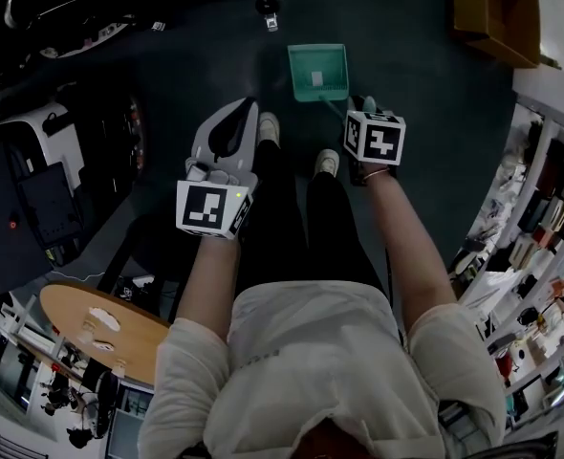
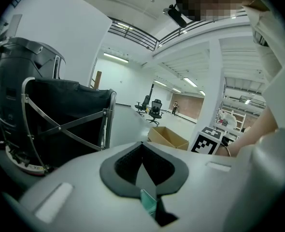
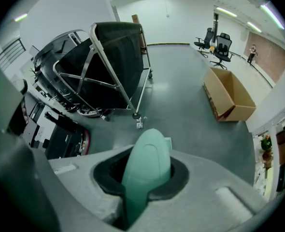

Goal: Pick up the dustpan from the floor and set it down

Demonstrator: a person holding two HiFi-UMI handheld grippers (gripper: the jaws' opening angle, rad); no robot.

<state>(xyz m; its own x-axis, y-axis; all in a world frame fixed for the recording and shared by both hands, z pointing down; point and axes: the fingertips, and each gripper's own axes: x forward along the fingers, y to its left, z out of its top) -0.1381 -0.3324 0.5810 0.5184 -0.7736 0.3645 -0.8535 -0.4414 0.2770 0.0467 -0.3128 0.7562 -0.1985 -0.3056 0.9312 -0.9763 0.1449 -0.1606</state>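
Dustpan [image 1: 317, 72] just ahead of shoes [image 1: 269, 127]; cardboard box [image 1: 497, 12], black cart [image 3: 108, 66] well apart.

Green dustpan [image 1: 317, 71] seen against dark floor [image 1: 406, 75] just ahead of white shoes [image 1: 269, 127], handle running back under right gripper [image 1: 361, 109]; left gripper [image 1: 242, 108] beside it, apart; cardboard box [image 1: 497, 12] top right, round wooden table [image 1: 100, 328] lower left.
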